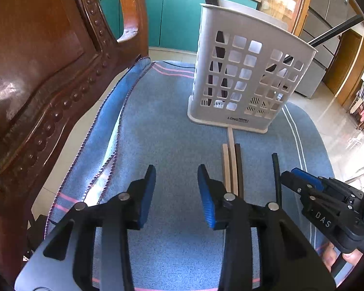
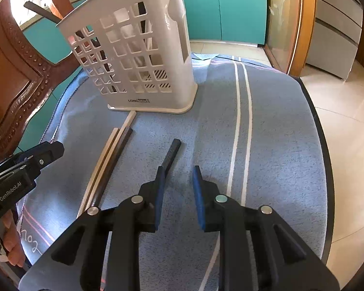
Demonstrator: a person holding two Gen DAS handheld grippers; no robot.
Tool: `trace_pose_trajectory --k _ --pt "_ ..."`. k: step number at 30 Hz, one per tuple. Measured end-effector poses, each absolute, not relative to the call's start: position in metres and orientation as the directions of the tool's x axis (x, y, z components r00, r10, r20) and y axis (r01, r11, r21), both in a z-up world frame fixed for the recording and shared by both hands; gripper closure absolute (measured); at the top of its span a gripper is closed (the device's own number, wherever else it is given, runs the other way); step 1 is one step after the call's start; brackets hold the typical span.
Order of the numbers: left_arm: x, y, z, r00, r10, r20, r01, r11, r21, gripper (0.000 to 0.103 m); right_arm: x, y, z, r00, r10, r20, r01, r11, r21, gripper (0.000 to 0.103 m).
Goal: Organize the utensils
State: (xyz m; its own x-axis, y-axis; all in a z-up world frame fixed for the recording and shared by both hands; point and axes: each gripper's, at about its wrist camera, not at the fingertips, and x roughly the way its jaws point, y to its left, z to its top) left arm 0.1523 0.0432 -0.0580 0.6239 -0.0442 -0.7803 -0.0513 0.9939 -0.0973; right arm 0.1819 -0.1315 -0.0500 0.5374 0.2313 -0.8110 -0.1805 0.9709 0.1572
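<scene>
Both grippers' fingers open, empty: left gripper (image 1: 176, 178), right gripper (image 2: 177, 177). Loose black chopstick (image 2: 171, 155) lies on blue towel (image 2: 279, 121), just beside right gripper's left finger. Straddle it, pinch near the end, tip upright, drop into white perforated plastic holder (image 2: 123, 55).

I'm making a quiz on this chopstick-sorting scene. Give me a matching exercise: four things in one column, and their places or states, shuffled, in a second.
Things:
1. white plastic lattice utensil holder
2. lone black chopstick
3. bundle of pale wooden and dark chopsticks
4. left gripper

Places or states:
A. lying flat, beside the right gripper's left finger
B. open, nothing between its fingers
C. standing upright on the blue towel, dark sticks inside
D. lying side by side, one tip touching the holder's base

Pairs: 1-C, 2-A, 3-D, 4-B
</scene>
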Motion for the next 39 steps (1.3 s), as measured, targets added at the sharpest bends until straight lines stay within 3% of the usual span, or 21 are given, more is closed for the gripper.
trace_pose_trajectory --k 28,33,39 --pt "0.160 0.017 -0.078 0.551 -0.071 -0.832 0.024 0.997 -0.069 0.057 0.181 -0.124 -0.056 0.559 0.169 -0.812 -0.178 0.981 0.082 0.079" --pt "0.161 0.013 -0.079 0.547 -0.072 -0.834 0.027 0.997 -0.069 0.057 0.179 -0.118 -0.057 0.554 0.194 -0.810 -0.214 0.973 0.087 0.099" --pt "0.165 0.012 -0.084 0.536 -0.097 -0.839 0.036 0.995 -0.091 0.056 0.180 -0.124 -0.054 0.571 0.188 -0.799 -0.190 0.977 0.094 0.100"
